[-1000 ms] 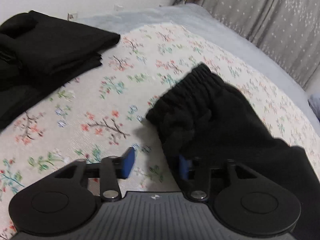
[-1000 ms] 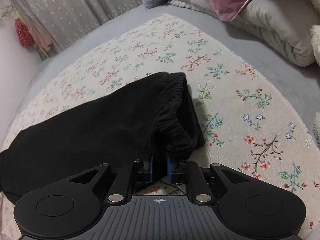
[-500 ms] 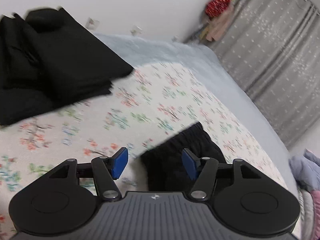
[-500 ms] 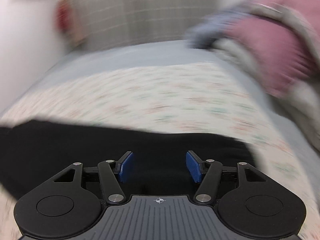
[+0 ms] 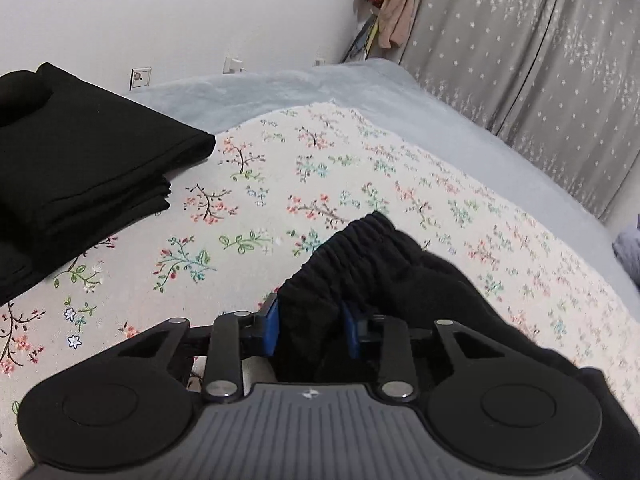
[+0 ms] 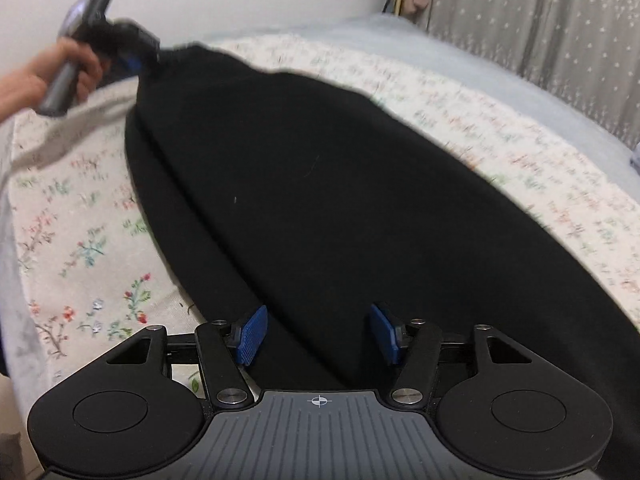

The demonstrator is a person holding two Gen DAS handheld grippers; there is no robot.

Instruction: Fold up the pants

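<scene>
A bed with a flowered cover (image 5: 240, 240) over a pale grey blanket (image 5: 304, 84) fills both views, with a starred grey curtain (image 5: 532, 40) behind. The left gripper (image 5: 310, 330) has just been closing; its blue pads now seem to pinch the gathered elastic waistband (image 5: 352, 240) of the black pants (image 6: 320, 184), though dark cloth against dark jaws makes the contact hard to judge. In the right wrist view this same gripper, held in a person's hand (image 6: 60, 76), sits at the far waistband corner. The right gripper (image 6: 318, 334) has its jaws spread, with the pants below them and nothing gripped. The pants lie lengthwise across the cover. They look soft, thick and limp, likely light but prone to sagging and bunching, so hems and waistband corners are the best holds. A stack of folded black garments (image 5: 80, 168) rests well apart at the left
</scene>
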